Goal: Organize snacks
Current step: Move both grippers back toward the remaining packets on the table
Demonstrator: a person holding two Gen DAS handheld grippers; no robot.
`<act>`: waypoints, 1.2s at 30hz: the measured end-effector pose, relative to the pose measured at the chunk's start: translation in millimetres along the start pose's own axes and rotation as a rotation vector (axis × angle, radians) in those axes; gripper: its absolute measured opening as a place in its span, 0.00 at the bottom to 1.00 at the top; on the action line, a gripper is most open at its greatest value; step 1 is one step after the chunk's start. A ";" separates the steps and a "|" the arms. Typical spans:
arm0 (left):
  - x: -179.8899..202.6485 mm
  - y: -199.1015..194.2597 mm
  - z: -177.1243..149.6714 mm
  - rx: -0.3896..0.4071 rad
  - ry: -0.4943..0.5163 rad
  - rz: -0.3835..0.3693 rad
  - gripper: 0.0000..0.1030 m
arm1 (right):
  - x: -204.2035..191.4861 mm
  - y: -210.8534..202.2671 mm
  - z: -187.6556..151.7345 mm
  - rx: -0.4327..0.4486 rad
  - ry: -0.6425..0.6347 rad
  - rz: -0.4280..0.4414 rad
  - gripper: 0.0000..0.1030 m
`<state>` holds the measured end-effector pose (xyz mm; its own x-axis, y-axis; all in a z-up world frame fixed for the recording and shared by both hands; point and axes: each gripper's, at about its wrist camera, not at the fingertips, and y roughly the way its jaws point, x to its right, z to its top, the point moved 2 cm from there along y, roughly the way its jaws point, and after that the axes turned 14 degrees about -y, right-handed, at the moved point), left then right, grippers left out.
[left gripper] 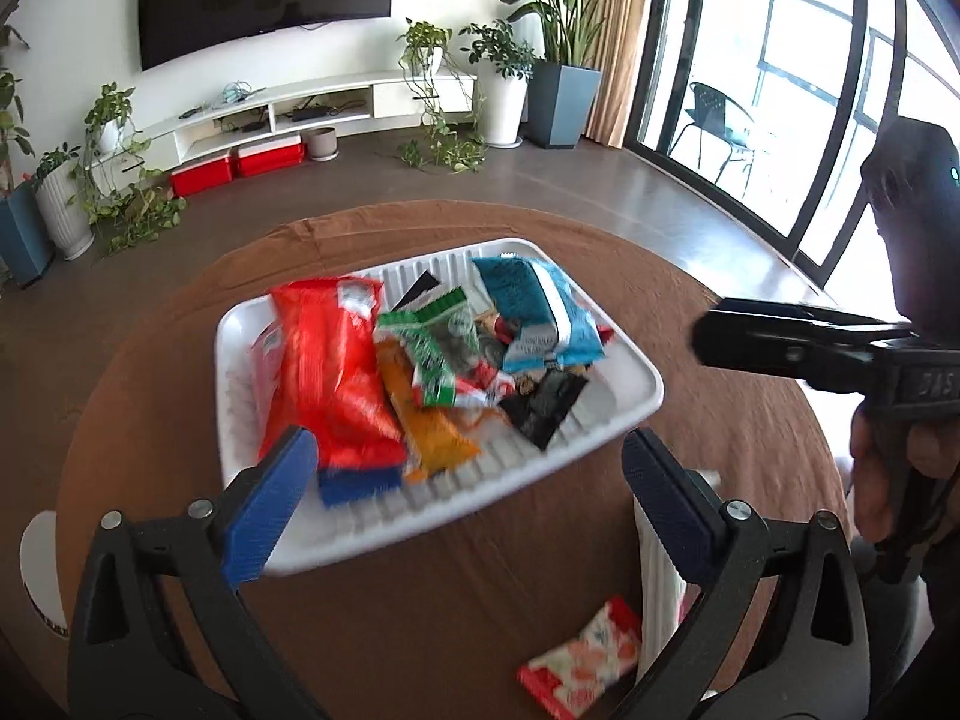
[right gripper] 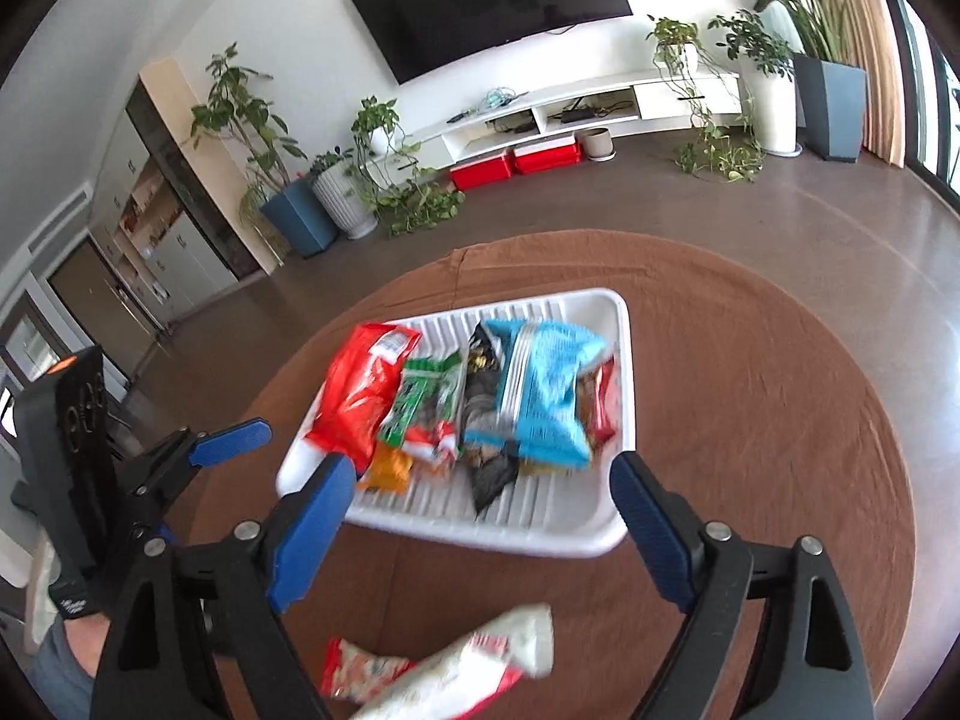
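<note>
A white ribbed tray (left gripper: 636, 402) (right gripper: 618, 312) sits on the round table with the brown cloth (left gripper: 456, 594) (right gripper: 756, 420). It holds several snack packs: a red bag (left gripper: 330, 372) (right gripper: 360, 396), a green pack (left gripper: 432, 348) (right gripper: 426, 402), an orange pack (left gripper: 435, 435), a blue bag (left gripper: 540, 312) (right gripper: 546, 390) and a black pack (left gripper: 543, 402). A red-and-white packet (left gripper: 588, 654) (right gripper: 456, 660) lies on the cloth outside the tray, nearest me. My left gripper (left gripper: 465, 450) and right gripper (right gripper: 480, 474) hover above the tray's near edge, both open, nothing between their blue pads.
A white ribbed object (left gripper: 657, 552) shows partly behind my left gripper's right finger. A hand (left gripper: 870, 480) holds the right gripper at the table's right side. Past the table lie bare floor, potted plants (right gripper: 360, 180), a TV shelf and glass doors.
</note>
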<state>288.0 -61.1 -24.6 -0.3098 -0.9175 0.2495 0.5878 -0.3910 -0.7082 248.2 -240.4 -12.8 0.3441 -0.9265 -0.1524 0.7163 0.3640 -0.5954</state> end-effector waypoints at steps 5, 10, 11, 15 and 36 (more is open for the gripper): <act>-18.1 -37.5 -57.6 0.006 -0.049 -0.005 1.00 | -16.3 -26.5 -54.8 0.002 0.051 -0.001 0.92; -31.3 -66.4 -121.4 -0.006 -0.103 -0.008 1.00 | -36.6 -22.8 -102.1 -0.075 0.109 0.008 0.92; -31.5 -73.1 -133.5 -0.003 -0.106 -0.005 1.00 | -40.5 -18.3 -106.5 -0.091 0.119 0.017 0.92; -26.7 -92.4 -174.6 -0.024 -0.135 -0.040 1.00 | -56.5 -2.4 -103.2 -0.145 0.096 -0.026 0.92; -7.1 -105.1 -177.7 -0.075 -0.098 -0.053 1.00 | -53.8 2.5 -126.6 -0.308 -0.087 -0.251 0.70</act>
<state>95.6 -0.6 -69.3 -0.2624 -0.9000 0.3482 0.5144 -0.4357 -0.7386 154.7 -201.8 -105.9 0.2415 -0.9665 0.0875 0.5740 0.0695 -0.8159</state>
